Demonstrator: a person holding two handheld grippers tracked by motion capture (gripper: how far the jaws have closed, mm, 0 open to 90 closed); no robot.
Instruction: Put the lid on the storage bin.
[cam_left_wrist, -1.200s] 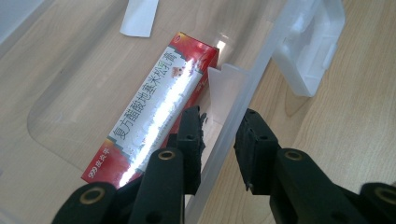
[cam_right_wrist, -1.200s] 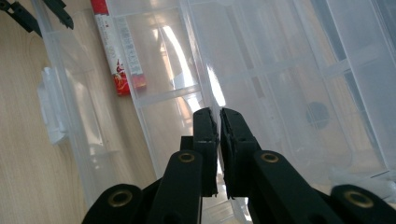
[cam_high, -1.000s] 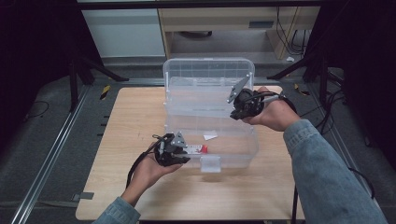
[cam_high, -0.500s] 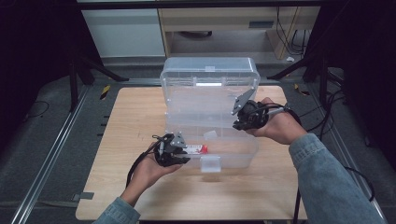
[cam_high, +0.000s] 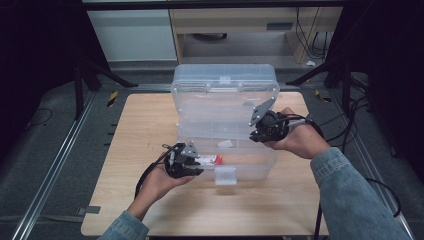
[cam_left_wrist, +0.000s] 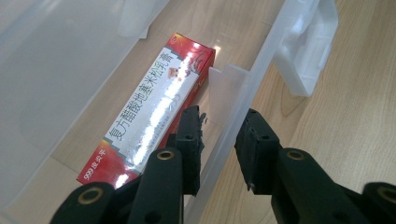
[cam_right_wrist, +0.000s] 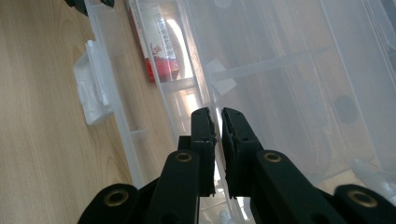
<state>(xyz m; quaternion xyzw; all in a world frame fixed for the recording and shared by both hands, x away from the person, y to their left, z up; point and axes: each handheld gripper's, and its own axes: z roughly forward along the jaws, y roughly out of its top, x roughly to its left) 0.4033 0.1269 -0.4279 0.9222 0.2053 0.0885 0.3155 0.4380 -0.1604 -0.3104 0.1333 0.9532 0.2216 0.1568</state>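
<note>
Lid (cam_high: 225, 95) lowered; red box (cam_high: 209, 159) lies along front wall (cam_high: 250, 172)

Clear plastic box (cam_high: 225, 100) (smooth, slightly frosted); glossy cardboard carton (cam_left_wrist: 154, 107); matt wood-grain table (cam_high: 140, 130).

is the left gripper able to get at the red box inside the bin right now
Probably not right away. The left gripper straddles the clear bin's front wall, and the lid, pinched by the right gripper, hangs tilted over the red box. It would have to let go first.
</note>
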